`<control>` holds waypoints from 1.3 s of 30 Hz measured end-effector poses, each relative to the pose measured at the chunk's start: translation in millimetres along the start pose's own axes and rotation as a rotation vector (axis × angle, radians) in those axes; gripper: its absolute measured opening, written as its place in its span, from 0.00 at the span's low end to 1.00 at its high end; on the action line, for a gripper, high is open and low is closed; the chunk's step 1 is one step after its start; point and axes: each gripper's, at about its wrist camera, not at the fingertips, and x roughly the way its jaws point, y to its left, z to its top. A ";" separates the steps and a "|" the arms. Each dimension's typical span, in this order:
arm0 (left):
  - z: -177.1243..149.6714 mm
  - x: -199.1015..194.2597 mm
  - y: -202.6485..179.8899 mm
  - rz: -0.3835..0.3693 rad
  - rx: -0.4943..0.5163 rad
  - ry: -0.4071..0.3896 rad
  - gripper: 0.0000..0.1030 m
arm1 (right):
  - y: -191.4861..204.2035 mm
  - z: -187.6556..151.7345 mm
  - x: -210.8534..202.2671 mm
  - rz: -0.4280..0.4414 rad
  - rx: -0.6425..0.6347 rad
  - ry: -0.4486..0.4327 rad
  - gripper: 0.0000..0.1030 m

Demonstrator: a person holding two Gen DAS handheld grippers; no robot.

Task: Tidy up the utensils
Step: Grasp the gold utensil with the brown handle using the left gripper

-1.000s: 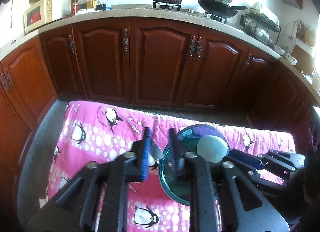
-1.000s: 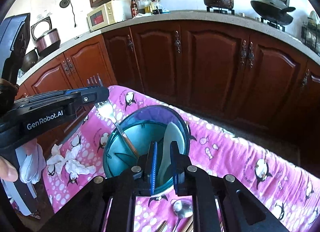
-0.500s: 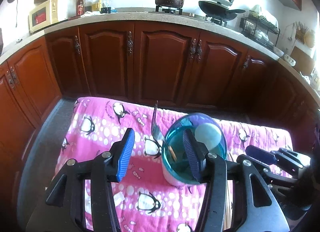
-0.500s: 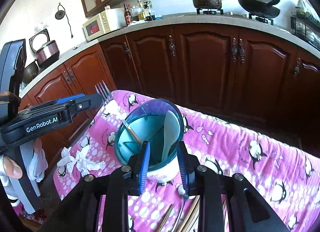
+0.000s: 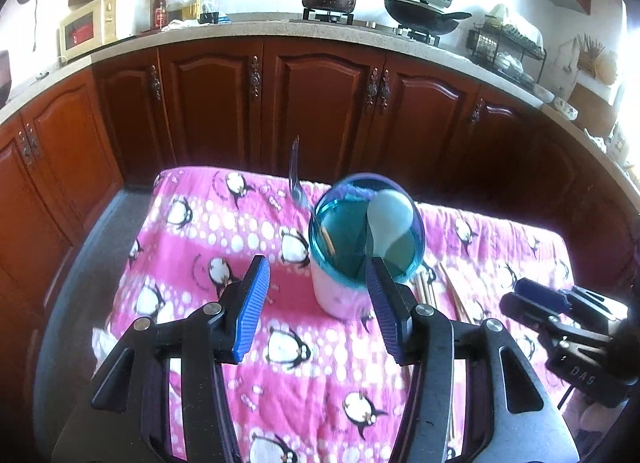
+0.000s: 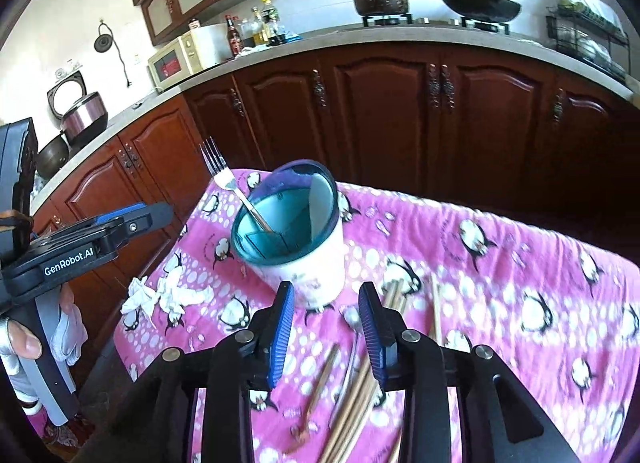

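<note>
My left gripper has just let go and backed off, jaws wide and empty; my right gripper has opened too, over the loose wooden chopsticks on the pink penguin cloth. Beyond, the metal fork now stands in the teal-rimmed white holder. Chopsticks seem next.

The lower part of the fork is hidden inside the holder, and the pale spoon is seen only by its bowl. The chopsticks are motion-blurred, their lower ends cut off by the right wrist view's bottom edge and partly covered by the right gripper. In the left wrist view the right gripper (seen side-on) is cropped at the right edge, so its jaws cannot be judged there. The crumpled white tissue is blurred.
</note>
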 end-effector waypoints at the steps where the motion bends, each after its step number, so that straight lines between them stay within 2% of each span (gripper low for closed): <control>1: -4.1 -1.7 -1.0 -0.002 -0.002 0.005 0.49 | -1.3 -3.9 -3.7 0.000 0.009 -0.001 0.31; 6: -21.0 -9.3 -9.4 -0.004 0.006 0.016 0.49 | -4.4 -20.3 -17.2 -0.012 0.032 0.002 0.35; 15: -42.8 -13.1 -20.0 -0.023 0.023 0.048 0.49 | -10.5 -42.5 -28.4 -0.028 0.057 0.027 0.37; 21: -51.5 -4.3 -14.6 -0.085 -0.003 0.105 0.49 | -19.5 -59.2 -24.3 -0.038 0.070 0.064 0.38; 31: -80.6 37.7 -9.4 -0.206 -0.067 0.272 0.49 | -37.5 -89.1 5.1 -0.012 0.117 0.162 0.38; 34: -86.5 55.9 -19.6 -0.234 -0.068 0.323 0.49 | -43.6 -93.0 15.7 -0.010 0.132 0.184 0.38; 39: -89.8 83.4 -44.5 -0.252 -0.032 0.362 0.49 | -49.2 -92.1 24.0 -0.005 0.142 0.197 0.38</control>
